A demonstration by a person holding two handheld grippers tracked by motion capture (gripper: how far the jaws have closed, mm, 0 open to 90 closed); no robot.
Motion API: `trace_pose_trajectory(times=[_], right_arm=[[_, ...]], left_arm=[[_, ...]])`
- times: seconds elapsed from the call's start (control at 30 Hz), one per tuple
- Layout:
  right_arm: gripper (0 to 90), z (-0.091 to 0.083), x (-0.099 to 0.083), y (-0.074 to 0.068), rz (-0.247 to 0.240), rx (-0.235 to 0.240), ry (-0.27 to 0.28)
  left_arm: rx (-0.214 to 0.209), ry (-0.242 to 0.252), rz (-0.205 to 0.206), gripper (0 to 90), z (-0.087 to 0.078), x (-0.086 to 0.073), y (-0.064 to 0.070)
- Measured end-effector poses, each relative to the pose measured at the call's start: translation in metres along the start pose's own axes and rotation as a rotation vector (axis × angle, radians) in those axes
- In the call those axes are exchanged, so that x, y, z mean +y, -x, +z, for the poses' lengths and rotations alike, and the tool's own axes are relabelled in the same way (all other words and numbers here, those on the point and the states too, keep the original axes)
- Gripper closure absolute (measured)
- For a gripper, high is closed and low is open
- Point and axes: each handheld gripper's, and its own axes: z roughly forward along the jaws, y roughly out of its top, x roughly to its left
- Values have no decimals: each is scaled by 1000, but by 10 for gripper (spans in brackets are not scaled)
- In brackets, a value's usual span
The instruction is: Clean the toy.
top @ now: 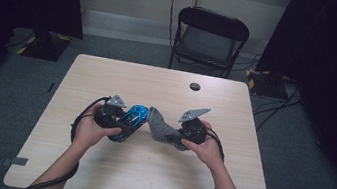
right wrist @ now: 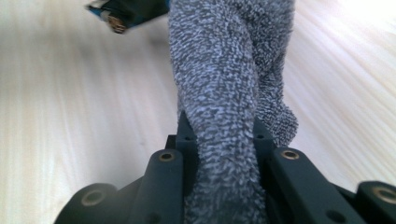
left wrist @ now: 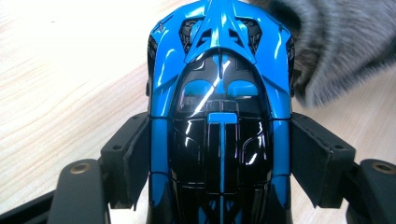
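The person is sitting at the near side of a light wooden table (top: 94, 174) and is holding one gripper in each hand. The left gripper (top: 124, 121) is pinching a blue and black toy car (top: 131, 117); in the left gripper view the two black jaws are pressing on both sides of the toy car (left wrist: 219, 116), near the middle of its body, and its nose is pointing away from the camera. The car is lifted a little over the table, in the middle area, slightly left of centre.

The right gripper (top: 177, 137) is clamping a grey fuzzy sock (top: 161, 129). In the right gripper view the jaws are closing tightly on the sock (right wrist: 224, 93), and the cloth is rising between them and bending to the right. The far end of the sock is lying just beside the front of the car, and in the left gripper view the grey cloth (left wrist: 341, 42) is showing at the top right, very near the car's front; I cannot tell if they are touching.

The sock is the only thing here which can contain something, and I cannot see its opening or its inside.

Behind the table, a black folding chair (top: 209, 40) is standing on the grey floor.
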Motion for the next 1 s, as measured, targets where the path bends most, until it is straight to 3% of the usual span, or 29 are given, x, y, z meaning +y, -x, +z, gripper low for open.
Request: trace_pose_trajectory(times=[0.17,0.23,0.33,0.53,0.7,0.8,0.9,1.0], right_arm=[[737,-8,-5,11,45,-58,8],[737,-13,-4,17,60,-105,5],[737,-17,3,18,66,-126,22],[737,-13,24,13,21,-136,23],[736,-3,31,1,-29,-85,2],[736,-1,29,-1,-26,-77,7],[736,-2,25,0,-15,-65,9],[736,-1,22,-2,-22,-54,1]], left_arm=[[-9,-5,29,280,-3,0,7],[-34,-12,52,280,-1,1,17],[-64,-23,67,280,4,2,27],[-103,-46,88,280,20,3,42],[-79,-45,58,280,24,5,34],[-54,-52,49,280,23,4,27],[-39,-37,3,280,22,1,17],[-16,-30,-15,280,19,1,10]])
